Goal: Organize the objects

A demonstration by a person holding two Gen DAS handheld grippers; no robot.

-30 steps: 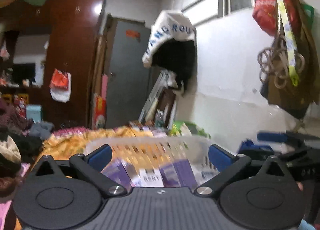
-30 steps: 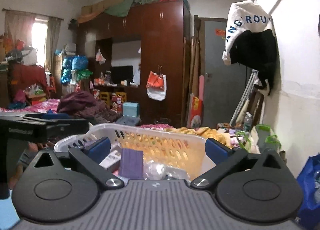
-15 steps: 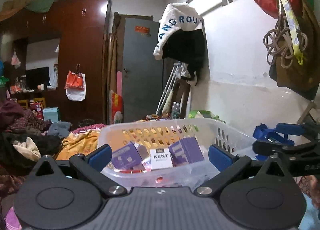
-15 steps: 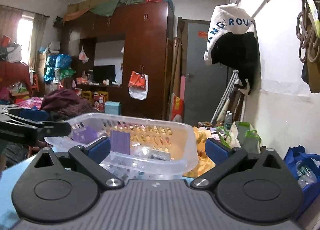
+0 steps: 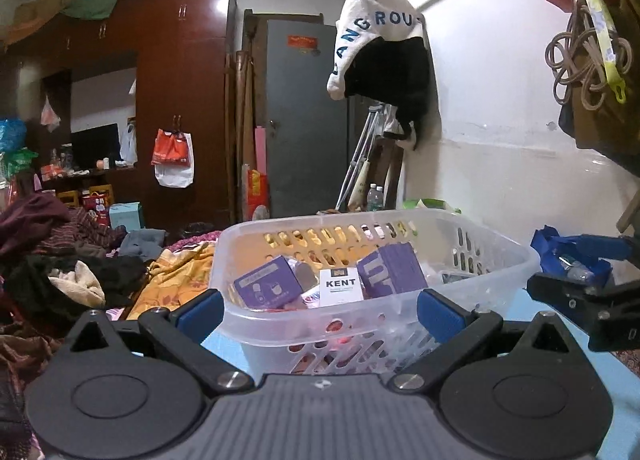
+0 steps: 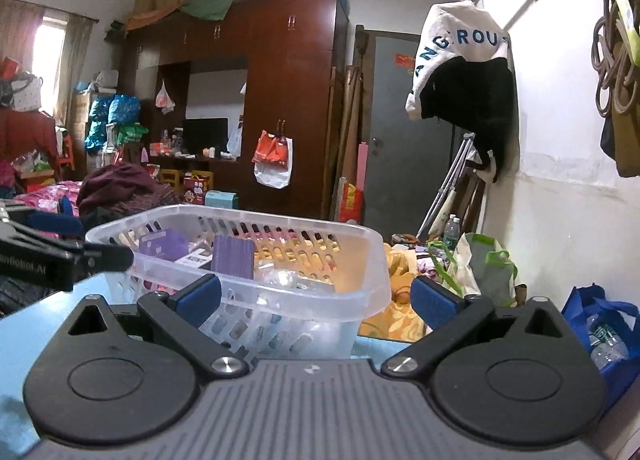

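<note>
A clear plastic basket (image 5: 496, 260) stands on a light blue table (image 5: 224, 344); it also shows in the right wrist view (image 6: 368, 292). It holds purple boxes (image 5: 266, 286), a white KENT pack (image 5: 340, 287) and other small items. My left gripper (image 5: 320, 312) is open and empty, its jaws spread either side of the basket's near rim. My right gripper (image 6: 316, 298) is open and empty, just short of the basket's right end. Each gripper shows at the edge of the other's view: right (image 5: 580, 292), left (image 6: 60, 260).
Beyond the table lie heaps of clothes (image 5: 64, 268) and a yellow blanket (image 5: 176, 280). A dark wardrobe (image 6: 296, 99) and grey door (image 5: 308, 119) stand at the back. A white wall (image 5: 500, 163) runs close on the right, with hanging bags (image 5: 592, 59) and floor bags (image 6: 600, 328).
Both views have steadied and drawn back a little from the basket, which now sits lower and farther ahead. Both grippers stay open and empty.
</note>
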